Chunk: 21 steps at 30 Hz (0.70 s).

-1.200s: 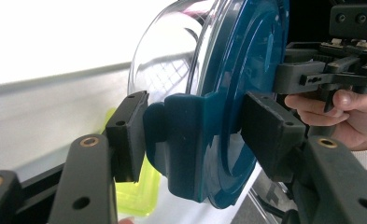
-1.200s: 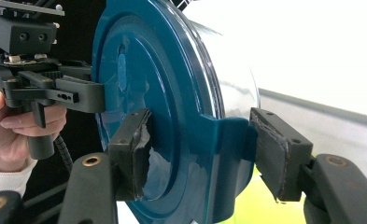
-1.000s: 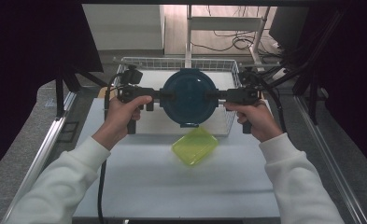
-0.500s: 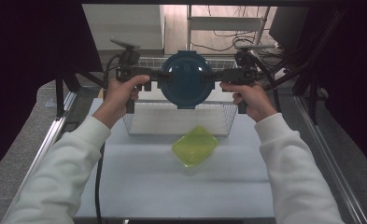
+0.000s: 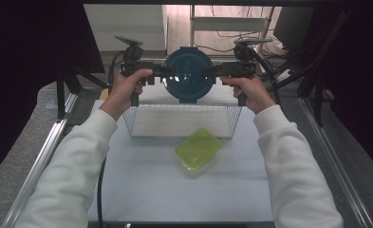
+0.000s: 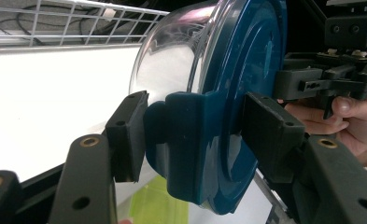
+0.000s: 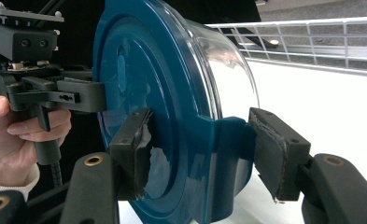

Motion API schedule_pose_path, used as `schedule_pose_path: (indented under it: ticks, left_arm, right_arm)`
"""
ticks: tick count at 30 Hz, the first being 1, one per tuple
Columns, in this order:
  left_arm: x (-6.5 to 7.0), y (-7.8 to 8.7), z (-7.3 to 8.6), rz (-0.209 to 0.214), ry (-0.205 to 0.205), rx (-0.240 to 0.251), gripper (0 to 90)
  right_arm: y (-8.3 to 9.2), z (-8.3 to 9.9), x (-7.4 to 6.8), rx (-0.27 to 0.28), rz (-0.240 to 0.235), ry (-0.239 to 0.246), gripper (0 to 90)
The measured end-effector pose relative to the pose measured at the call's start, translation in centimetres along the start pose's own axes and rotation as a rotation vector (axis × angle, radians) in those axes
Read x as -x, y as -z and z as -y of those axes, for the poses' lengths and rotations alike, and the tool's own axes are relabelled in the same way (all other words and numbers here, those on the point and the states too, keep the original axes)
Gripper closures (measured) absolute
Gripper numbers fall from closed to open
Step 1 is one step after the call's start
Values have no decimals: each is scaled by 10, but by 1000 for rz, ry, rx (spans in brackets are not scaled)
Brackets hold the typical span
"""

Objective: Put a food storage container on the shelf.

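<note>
A round glass container with a dark blue lid (image 5: pixel 189 75) hangs in the air above the far side of the wire basket (image 5: pixel 141 121). It is tipped on edge, with the lid facing the person. My left gripper (image 5: pixel 161 72) is shut on the lid's left latch tab and my right gripper (image 5: pixel 211 72) on the right one. In the left gripper view the container (image 6: pixel 246 60) has its tab pressed between my left gripper's (image 6: pixel 195 135) pads. The right gripper view shows the container (image 7: pixel 139 60) with my right gripper (image 7: pixel 204 151) clamped on the opposite tab.
A yellow-green lidded box (image 5: pixel 198 148) lies on the white table (image 5: pixel 146 190) just in front of the basket. Metal rails run along both table sides. Cables and a white frame stand behind the basket.
Both hands have carried the blue-lidded container away from the person, from over the basket's near part to above its far side. The grips are unchanged.
</note>
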<state>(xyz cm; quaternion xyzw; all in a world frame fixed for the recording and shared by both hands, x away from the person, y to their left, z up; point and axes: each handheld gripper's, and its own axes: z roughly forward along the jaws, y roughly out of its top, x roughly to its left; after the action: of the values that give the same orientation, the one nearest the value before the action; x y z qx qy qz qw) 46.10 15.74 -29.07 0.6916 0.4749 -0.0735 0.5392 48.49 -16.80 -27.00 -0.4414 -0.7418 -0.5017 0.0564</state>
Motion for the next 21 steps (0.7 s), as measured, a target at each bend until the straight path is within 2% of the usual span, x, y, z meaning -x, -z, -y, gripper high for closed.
schedule_pose_path:
  ticks: [5,21]
  left_arm:
    - [-6,-4,-1,4,23,0,422]
    - [-18,-11,-2,-12,45,-3,422]
  right_arm:
    - [-4,-1,3,-6,13,-10,414]
    - [-17,1,15,-31,12,-75,406]
